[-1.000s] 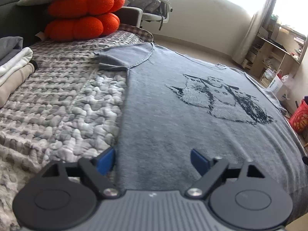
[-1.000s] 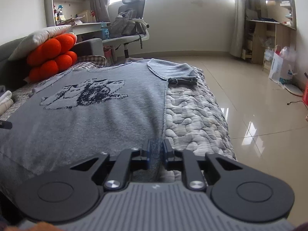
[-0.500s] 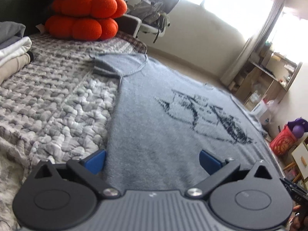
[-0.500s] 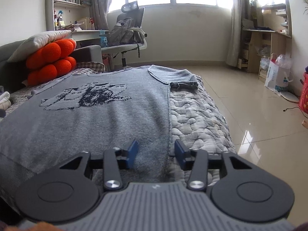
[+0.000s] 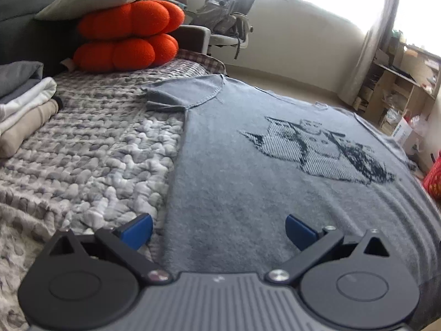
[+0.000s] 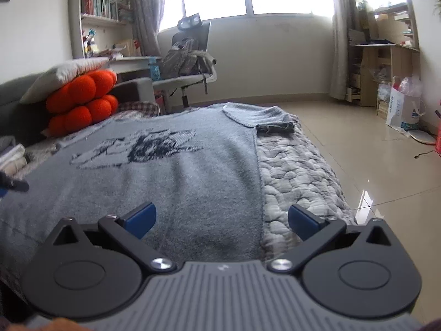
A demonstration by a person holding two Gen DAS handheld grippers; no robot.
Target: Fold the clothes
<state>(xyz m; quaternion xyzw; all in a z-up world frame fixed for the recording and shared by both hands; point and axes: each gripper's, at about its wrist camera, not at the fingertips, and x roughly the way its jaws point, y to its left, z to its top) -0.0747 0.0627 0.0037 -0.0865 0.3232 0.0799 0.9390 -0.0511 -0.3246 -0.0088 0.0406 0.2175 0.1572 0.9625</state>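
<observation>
Room: bright bedroom, tiled floor [image 6: 372,171], office chair [image 6: 190,55] under the window.
Bed: quilted grey blanket [image 5: 91,151] covers it; orange cushions [image 5: 126,35] at the far end, stack of folded clothes [image 5: 22,110] at the side.
T-shirt: grey T-shirt [image 5: 248,171] spread flat, print up, across the blanket, sleeves out to both sides.
Handling: soft, light and limp by the look; it will likely sag and crease when lifted, so pinch the hem corners or side seams, both layers together.
Left tool [image 5: 219,233]: blue pads spread wide over the hem's edge, gripping nothing.
Right tool [image 6: 222,219]: jaws opening, wide apart above the other hem corner; cloth lies beneath, not pinched.
</observation>
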